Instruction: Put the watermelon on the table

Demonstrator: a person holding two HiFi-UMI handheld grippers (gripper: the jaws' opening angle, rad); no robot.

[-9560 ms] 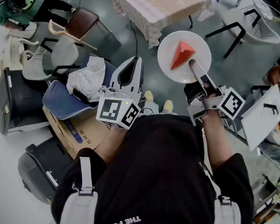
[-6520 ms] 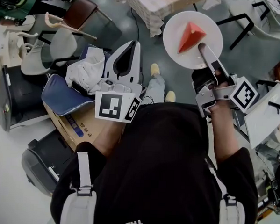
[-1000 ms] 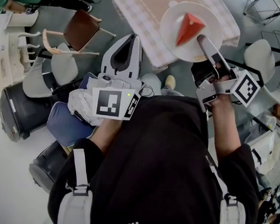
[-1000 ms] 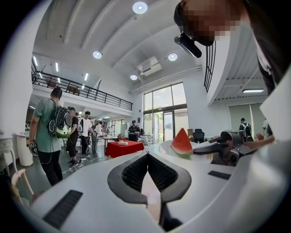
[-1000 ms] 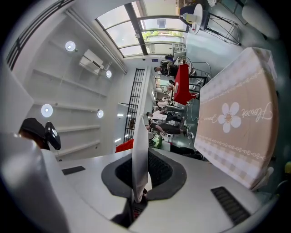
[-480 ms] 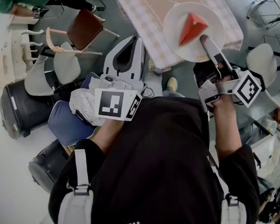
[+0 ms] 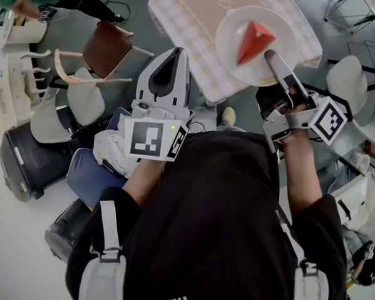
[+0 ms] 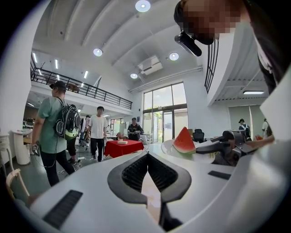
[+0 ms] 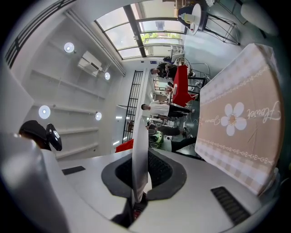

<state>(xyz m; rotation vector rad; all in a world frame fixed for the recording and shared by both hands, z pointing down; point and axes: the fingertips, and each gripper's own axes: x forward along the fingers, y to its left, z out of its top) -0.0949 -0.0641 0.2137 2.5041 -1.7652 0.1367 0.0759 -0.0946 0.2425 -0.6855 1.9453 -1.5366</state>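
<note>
A red watermelon wedge (image 7: 253,42) lies on a white plate (image 7: 233,51). My right gripper (image 7: 269,55) is shut on the plate's near rim and holds it above the near right part of the checked-cloth table (image 7: 194,21). In the right gripper view the plate (image 9: 141,132) stands edge-on between the jaws (image 9: 140,177), with the flowered tablecloth (image 9: 241,123) to the right. My left gripper (image 7: 179,52) is shut and holds nothing, by the table's near edge. The left gripper view shows its closed tips (image 8: 148,157), the watermelon (image 8: 184,141) and the right gripper (image 8: 223,145).
A brown chair (image 7: 108,42) and a white chair (image 7: 84,97) stand left of the table, another white chair (image 7: 351,70) on the right. Black bins (image 7: 24,153) and a blue bag with white cloth (image 7: 112,148) lie at my left. People and a red-covered table (image 8: 120,146) are farther off.
The plate with the watermelon, carried earlier over bare floor, now hangs over the table. In the last second both grippers crept a little farther toward the table.
</note>
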